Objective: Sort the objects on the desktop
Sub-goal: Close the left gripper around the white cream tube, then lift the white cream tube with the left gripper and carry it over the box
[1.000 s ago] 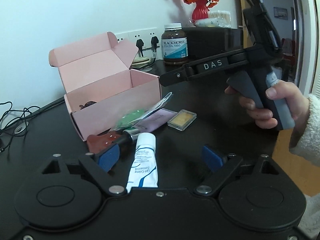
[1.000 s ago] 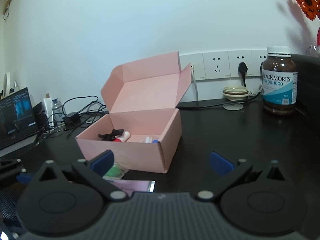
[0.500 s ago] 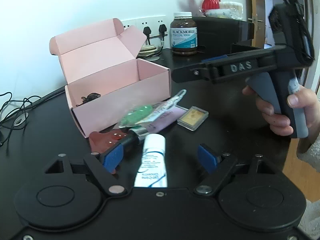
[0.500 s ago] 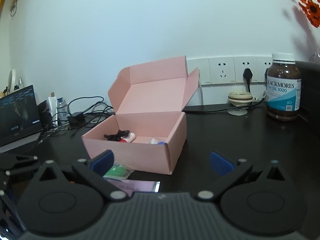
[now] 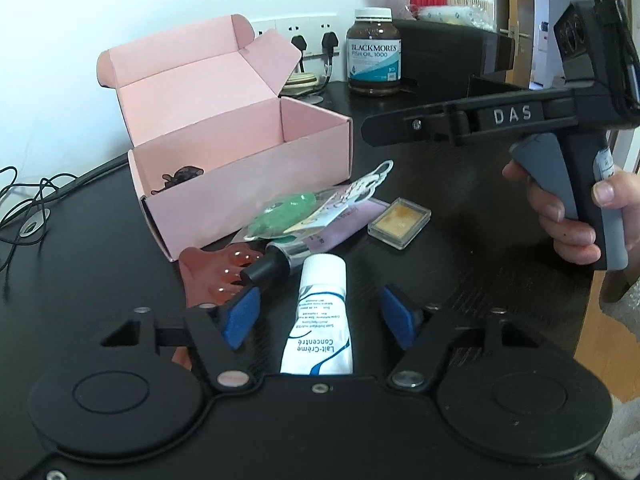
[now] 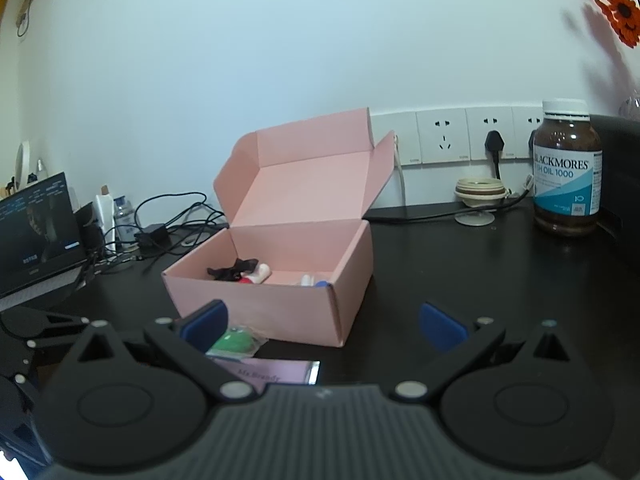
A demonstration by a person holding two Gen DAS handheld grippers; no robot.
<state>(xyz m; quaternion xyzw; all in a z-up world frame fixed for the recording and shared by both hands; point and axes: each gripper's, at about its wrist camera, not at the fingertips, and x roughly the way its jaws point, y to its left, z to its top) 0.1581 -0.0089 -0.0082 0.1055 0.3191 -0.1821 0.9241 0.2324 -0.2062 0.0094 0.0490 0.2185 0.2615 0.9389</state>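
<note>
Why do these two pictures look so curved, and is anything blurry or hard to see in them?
Left wrist view: the fisheye lens bends the desk edge and door frame; corners go black; the white tube is sharp, lettering readable. Right wrist view: the wall sockets curve, a bluish cast covers the wall, the orange flowers throw a soft shadow, and the pink box is clear.

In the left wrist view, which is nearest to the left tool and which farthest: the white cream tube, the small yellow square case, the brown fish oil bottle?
1. White cream tube: between the closing fingers of the left tool.
2. Small yellow square case: ahead, slightly right.
3. Brown fish oil bottle: far back, near the wall.
</note>
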